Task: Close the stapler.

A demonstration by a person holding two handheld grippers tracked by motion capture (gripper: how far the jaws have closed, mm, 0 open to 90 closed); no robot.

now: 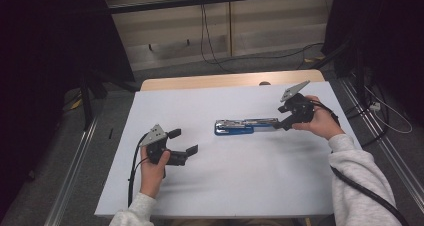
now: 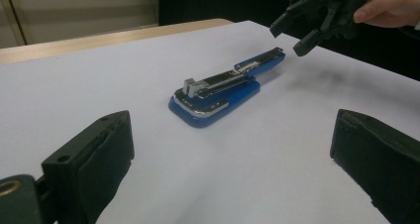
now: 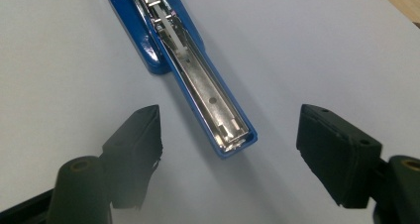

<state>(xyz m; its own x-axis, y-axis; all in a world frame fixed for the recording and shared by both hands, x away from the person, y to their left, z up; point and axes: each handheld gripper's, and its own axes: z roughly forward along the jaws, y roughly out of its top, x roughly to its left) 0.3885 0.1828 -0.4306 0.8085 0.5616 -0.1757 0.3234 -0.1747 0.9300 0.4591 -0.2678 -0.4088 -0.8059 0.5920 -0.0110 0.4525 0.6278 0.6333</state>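
White sheeting covered the table at the middle of the high view, with dark curtains at both upper corners and pale wall panels and cables behind. Near the centre of that sheet lay the blue plastic stapler with its bright metal staple channel, swung fully open and flat, so that the base sat toward the left and the long magazine arm stretched toward the right. Laid out that way, its channel faced up, probably for loading or closing.

The right gripper, held by a hand in a grey sleeve at the right of the frame, hovered at the tip of the magazine arm. In the right gripper view its jaws stood wide apart on either side of the channel's end, holding nothing and touching nothing that I could see; this looked like an approach to pinch or lift that end.

The left gripper, at the lower left, waited well apart from the stapler, jaws likewise spread and empty, pointed toward the base, likely ready to steady it.
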